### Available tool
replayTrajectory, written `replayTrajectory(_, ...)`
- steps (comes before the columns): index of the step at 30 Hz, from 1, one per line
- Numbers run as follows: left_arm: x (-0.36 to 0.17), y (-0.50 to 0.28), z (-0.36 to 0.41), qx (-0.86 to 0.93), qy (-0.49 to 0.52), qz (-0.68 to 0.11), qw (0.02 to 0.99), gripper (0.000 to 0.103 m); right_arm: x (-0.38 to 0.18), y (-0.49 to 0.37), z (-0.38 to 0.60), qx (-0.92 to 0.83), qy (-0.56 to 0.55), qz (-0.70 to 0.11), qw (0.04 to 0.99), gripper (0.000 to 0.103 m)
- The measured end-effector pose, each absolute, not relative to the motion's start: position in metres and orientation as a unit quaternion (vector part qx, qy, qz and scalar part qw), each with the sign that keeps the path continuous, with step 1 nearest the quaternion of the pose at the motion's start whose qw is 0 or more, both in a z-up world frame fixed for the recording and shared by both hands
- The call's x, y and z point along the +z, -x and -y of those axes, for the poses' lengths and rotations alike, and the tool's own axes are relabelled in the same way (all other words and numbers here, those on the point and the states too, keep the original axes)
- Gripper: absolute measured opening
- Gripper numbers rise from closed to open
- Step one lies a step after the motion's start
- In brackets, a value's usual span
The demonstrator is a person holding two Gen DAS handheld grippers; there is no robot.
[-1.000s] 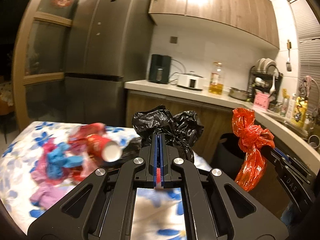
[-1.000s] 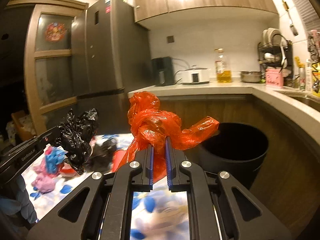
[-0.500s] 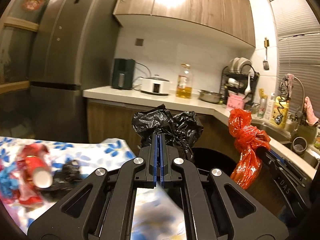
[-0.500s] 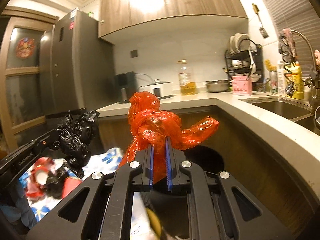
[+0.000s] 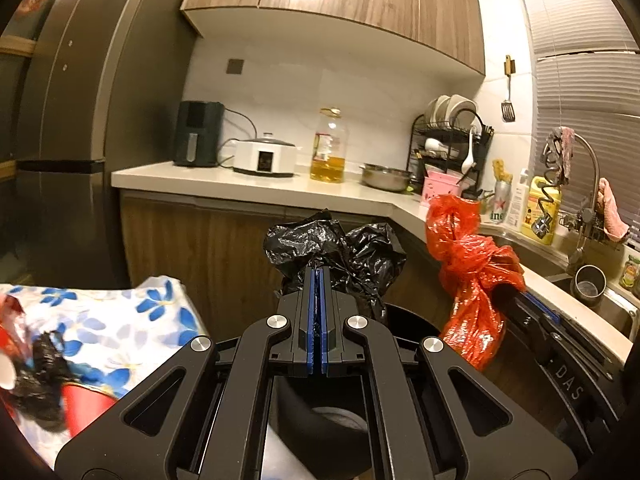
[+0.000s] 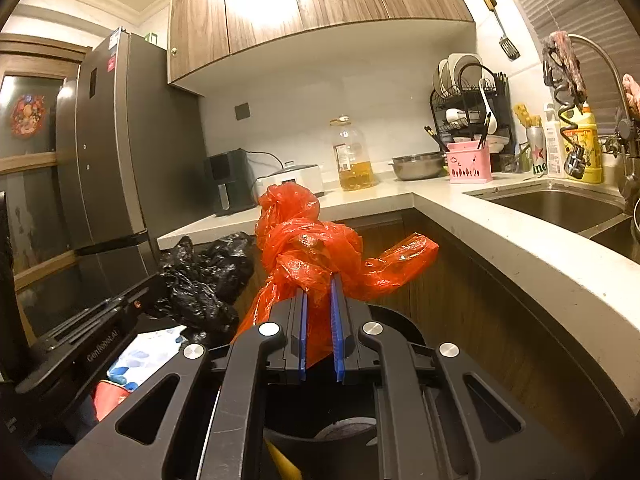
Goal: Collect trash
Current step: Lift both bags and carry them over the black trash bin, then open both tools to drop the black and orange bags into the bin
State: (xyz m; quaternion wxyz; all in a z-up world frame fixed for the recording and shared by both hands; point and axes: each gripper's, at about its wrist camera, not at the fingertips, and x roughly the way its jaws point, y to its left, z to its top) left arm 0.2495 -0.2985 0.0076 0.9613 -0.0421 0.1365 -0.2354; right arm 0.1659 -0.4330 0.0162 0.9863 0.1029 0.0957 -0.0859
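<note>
Black crumpled plastic, a bag (image 5: 340, 252), is pinched tight in the left hand-held gripper (image 5: 319, 280) above the dark bin (image 5: 404, 320). Just beside it the right hand-held gripper (image 6: 320, 284) clamps a knotted red bag (image 6: 308, 240) over the same bin. Left of the bin, a red cup (image 5: 84, 402) lies at the flowered tabletop's (image 5: 132, 320) near edge. Beyond, an oil bottle (image 5: 329, 146) stands on the kitchen counter (image 5: 256, 188).

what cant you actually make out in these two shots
- Bin contents: both views, the jaws' black frames cover most of its opening.
- Red cup and litter on the flowered cloth: left wrist view, blurred and cut off by the left edge.
- Bottle labels by the sink: too small.
</note>
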Motion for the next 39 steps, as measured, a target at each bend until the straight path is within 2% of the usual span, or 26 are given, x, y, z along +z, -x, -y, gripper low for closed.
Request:
replayTrajectory(18,-0.015,-0.277,0.315,-0.25,0.055,-0.153,0.954,0.001,0.0,-0.197,0.447,-0.066,-0.115,-0.114,0.985,0.011)
replayTrajectory(23,-0.02,-0.283,0.318,-0.259,0.049,-0.161,0.951,0.002,-0.005,-0.206,0.45,-0.054,-0.115,-0.128,0.984,0.014)
replayTrajectory(25,-0.022,-0.285,0.32,-0.265,0.049,-0.168,0.948,0.002,-0.008,-0.208,0.451,-0.05,-0.117,-0.134,0.983,0.023)
replayTrajectory(29,-0.028,-0.29,0.322,-0.287,0.049,-0.182,0.939,0.002,-0.012,-0.211,0.453,-0.051,-0.118,-0.141,0.982,0.03)
replayTrajectory(31,-0.032,-0.291,0.325,-0.293,0.039,-0.188,0.936,0.003,-0.013,-0.211,0.454,-0.054,-0.119,-0.141,0.981,0.042)
replayTrajectory(34,-0.037,-0.295,0.322,-0.286,0.038,-0.199,0.937,0.016,-0.015,-0.208,0.457,-0.059,-0.126,-0.14,0.98,0.052)
replayTrajectory(36,-0.04,-0.297,0.318,-0.28,0.043,-0.203,0.937,0.043,-0.016,-0.206,0.459,-0.063,-0.128,-0.14,0.98,0.055)
replayTrajectory(39,-0.041,-0.295,0.312,-0.273,0.048,-0.203,0.939,0.053,-0.018,-0.202,0.46,-0.071,-0.131,-0.142,0.979,0.059)
